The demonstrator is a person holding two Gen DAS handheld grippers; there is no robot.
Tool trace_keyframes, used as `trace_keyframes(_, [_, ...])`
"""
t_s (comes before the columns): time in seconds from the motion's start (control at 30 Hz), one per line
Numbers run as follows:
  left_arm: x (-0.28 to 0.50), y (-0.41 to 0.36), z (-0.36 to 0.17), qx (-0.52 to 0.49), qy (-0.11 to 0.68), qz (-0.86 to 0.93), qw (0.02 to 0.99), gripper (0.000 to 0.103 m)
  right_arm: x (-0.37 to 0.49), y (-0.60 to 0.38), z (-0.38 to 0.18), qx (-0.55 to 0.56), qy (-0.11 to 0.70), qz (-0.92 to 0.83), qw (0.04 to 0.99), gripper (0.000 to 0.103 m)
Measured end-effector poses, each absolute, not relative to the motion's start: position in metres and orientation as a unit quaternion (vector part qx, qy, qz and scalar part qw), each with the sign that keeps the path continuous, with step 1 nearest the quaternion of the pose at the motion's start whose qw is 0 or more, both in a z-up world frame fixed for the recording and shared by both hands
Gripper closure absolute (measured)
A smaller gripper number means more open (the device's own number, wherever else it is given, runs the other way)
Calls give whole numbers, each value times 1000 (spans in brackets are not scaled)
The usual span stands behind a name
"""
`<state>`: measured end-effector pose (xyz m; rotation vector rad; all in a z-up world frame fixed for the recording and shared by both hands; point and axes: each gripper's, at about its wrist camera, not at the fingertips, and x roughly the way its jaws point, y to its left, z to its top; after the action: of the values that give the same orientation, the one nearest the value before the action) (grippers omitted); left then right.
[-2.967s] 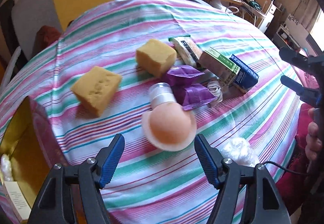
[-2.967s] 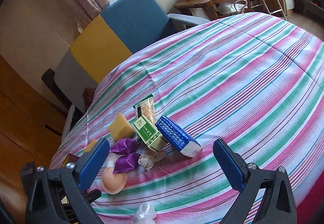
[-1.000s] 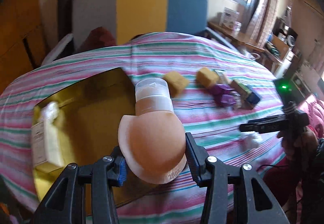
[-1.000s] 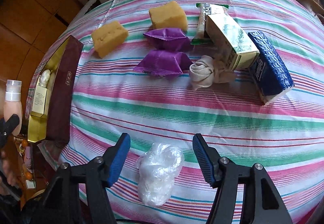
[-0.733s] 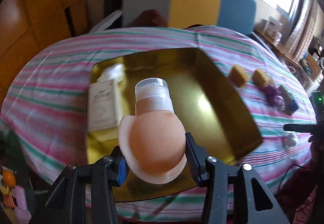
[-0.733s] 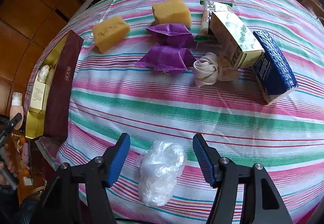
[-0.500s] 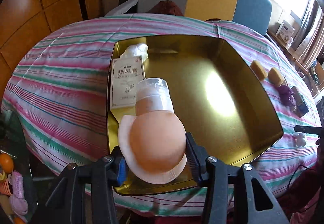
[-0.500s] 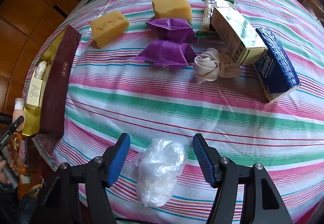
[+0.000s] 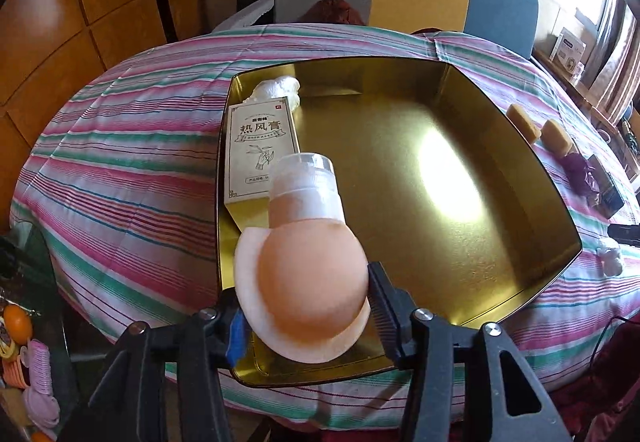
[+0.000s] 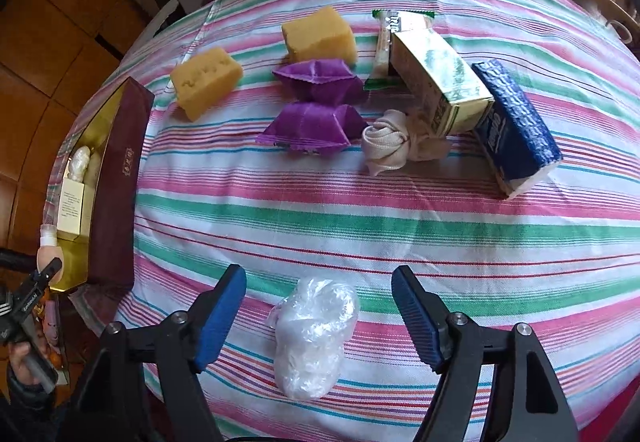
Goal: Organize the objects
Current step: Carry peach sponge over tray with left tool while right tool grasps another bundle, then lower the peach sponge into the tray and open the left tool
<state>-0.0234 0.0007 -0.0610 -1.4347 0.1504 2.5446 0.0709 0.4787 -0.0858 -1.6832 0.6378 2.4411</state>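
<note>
My left gripper (image 9: 306,298) holds a peach bottle (image 9: 308,262) with a clear cap over the near left corner of the gold-lined box (image 9: 440,114). Its jaws are opening, but the pads still touch the bottle's sides. The cap points at a cream carton (image 9: 258,146) lying in the box beside a white wad (image 9: 278,88). My right gripper (image 10: 318,276) points down at the striped table. Its jaws are opening around a crumpled clear plastic bag (image 10: 316,338), and the pads stand apart from it.
Beyond the bag lie two yellow sponges (image 10: 206,80), two purple packets (image 10: 312,128), a rolled cloth (image 10: 390,146), a green carton (image 10: 436,78), a blue tissue pack (image 10: 516,126) and a snack bar (image 10: 386,38). The box's maroon wall (image 10: 116,182) is at the left. Chairs stand behind the table.
The left gripper carried the bottle from the table's middle over the gold box and lower into its near corner. The right jaws spread wider around the plastic bag.
</note>
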Motion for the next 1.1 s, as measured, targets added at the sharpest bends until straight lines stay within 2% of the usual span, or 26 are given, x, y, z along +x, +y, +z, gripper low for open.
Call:
trace_keyframes(0.1, [-22,0,-58,-478,51,870,114,46,76,475,-83,-562,195,801,72,24])
trace_keyframes(0.13, [-22,0,-58,-477,52,869,118,38,78,474,-83,-566,190,799,76,24])
trace_keyframes(0.2, [-21,-1,-56,-473,49,872,120,35,79,467,-84,-571,183,797,76,27])
trace_keyframes(0.27, [-22,-4,-54,-470,41,874,119,35,77,456,-88,-584,151,793,86,47])
trace_keyframes(0.3, [-21,-6,-52,-467,39,876,117,35,76,451,-92,-592,136,789,90,64])
trace_keyframes(0.47, [-18,-16,-38,-445,37,889,103,35,73,431,-104,-601,88,789,97,65])
trace_keyframes(0.7, [-14,-37,-18,-407,-5,911,68,35,79,432,-105,-590,88,795,109,65])
trace_keyframes(0.83, [-15,-40,-15,-403,4,914,52,35,80,430,-103,-587,83,796,124,66])
trace_keyframes(1.1, [-18,-47,-21,-412,-6,910,47,36,69,410,-65,-537,99,831,105,66])
